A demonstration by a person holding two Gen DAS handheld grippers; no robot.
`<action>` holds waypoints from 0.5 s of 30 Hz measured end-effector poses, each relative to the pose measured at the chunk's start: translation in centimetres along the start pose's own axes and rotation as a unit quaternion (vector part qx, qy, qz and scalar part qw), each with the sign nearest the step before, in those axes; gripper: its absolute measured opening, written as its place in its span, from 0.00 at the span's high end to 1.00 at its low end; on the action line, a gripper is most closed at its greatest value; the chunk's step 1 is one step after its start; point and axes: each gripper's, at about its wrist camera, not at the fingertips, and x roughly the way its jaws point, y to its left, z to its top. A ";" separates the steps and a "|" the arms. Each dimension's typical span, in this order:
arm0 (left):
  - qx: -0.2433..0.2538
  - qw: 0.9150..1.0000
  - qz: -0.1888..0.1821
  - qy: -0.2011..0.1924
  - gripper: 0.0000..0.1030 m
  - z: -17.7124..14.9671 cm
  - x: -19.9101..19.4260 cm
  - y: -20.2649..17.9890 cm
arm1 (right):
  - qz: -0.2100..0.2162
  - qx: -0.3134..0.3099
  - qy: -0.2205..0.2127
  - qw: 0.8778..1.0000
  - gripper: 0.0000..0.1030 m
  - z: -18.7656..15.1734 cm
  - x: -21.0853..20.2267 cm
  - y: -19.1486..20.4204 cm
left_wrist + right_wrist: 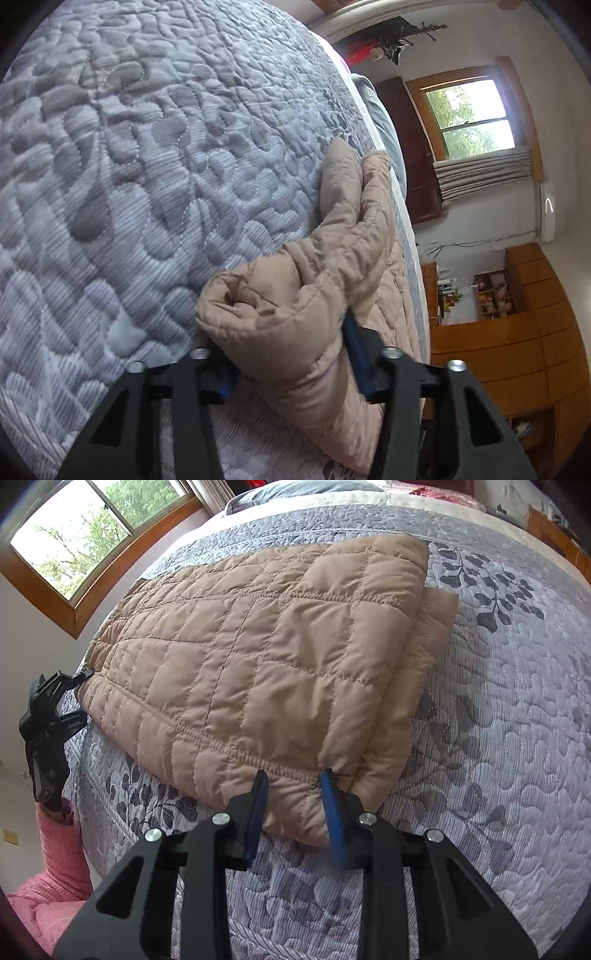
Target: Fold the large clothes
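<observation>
Left wrist view. Left gripper (291, 354): black frame, blue-padded fingers (352, 354), pinching a thick rolled edge of the quilted jacket (295, 295); the padding bulges between the jaws and hides most of the pads. Jacket: tan, quilted, lying along the edge of the bed, its far end reaching toward a grey-blue pillow (380, 118). Bedspread (129, 166): grey-lilac, quilted leaf pattern, filling the left of the view. The view is rolled sideways, so the room stands on its side: wood-framed window (469, 114) with gathered curtain (484, 170), dark wooden panel (410, 155), orange-brown wooden cabinets (517, 332) with cluttered open shelves.

Right wrist view. Right gripper (295, 805): black frame, blue pads, jaws closed on the near corner of the jacket (266, 657), fabric pressed between them. Jacket: folded into a rough rectangle, flat on the bedspread (498, 720), one lower layer showing along its right side. Left gripper (83, 694): small at the far left, its tips at the jacket's left edge, held by a person's arm in a pink knitted sleeve (59, 849). Window (85, 531) at upper left; pillow (295, 489) at the bed's far end.
</observation>
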 end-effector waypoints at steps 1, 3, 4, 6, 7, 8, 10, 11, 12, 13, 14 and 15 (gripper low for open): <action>0.006 1.000 -0.005 -0.001 0.76 -0.1 -0.1 -0.2 | 0.001 0.001 0.002 1.000 0.73 0.0 0.0 0.0; 0.015 1.000 -0.019 -0.012 0.83 -0.4 -0.9 -0.8 | 0.002 0.005 0.007 1.000 0.74 0.2 0.1 0.0; 0.025 0.999 -0.024 -0.019 0.84 -0.5 -1.4 -1.2 | 0.002 0.005 0.009 1.000 0.74 0.3 0.1 -0.1; 0.043 0.999 -0.012 -0.026 0.85 -0.7 -1.9 -1.8 | -0.001 0.005 0.013 1.000 0.74 0.5 0.2 -0.2; 0.042 0.999 -0.003 -0.022 0.85 -0.7 -1.7 -1.6 | 0.000 0.006 0.015 1.000 0.74 0.6 0.3 -0.3; 0.036 0.999 0.010 -0.012 0.85 -0.5 -0.9 -0.8 | 0.003 0.008 0.017 1.000 0.74 0.7 0.6 -0.5; 0.010 1.000 0.005 0.011 0.84 -0.1 0.6 1.1 | 0.012 0.012 0.020 1.000 0.74 0.9 1.0 -0.9; 0.003 1.000 -0.011 0.016 0.84 0.1 0.9 1.8 | 0.013 0.013 0.020 1.000 0.75 1.0 1.3 -1.0; 0.006 1.000 -0.017 0.021 0.84 0.4 1.0 2.1 | 0.014 0.013 0.021 1.000 0.75 1.0 1.4 -1.2; 0.010 1.000 -0.018 0.023 0.84 0.5 1.0 2.2 | 0.014 0.013 0.021 1.000 0.75 1.0 1.6 -1.3; 0.013 1.000 -0.017 0.023 0.84 0.6 1.1 2.1 | 0.012 0.012 0.020 1.000 0.75 1.1 1.7 -1.3; 0.018 1.000 -0.013 0.021 0.83 0.6 1.2 2.0 | 0.011 0.012 0.020 1.000 0.75 1.1 1.8 -1.4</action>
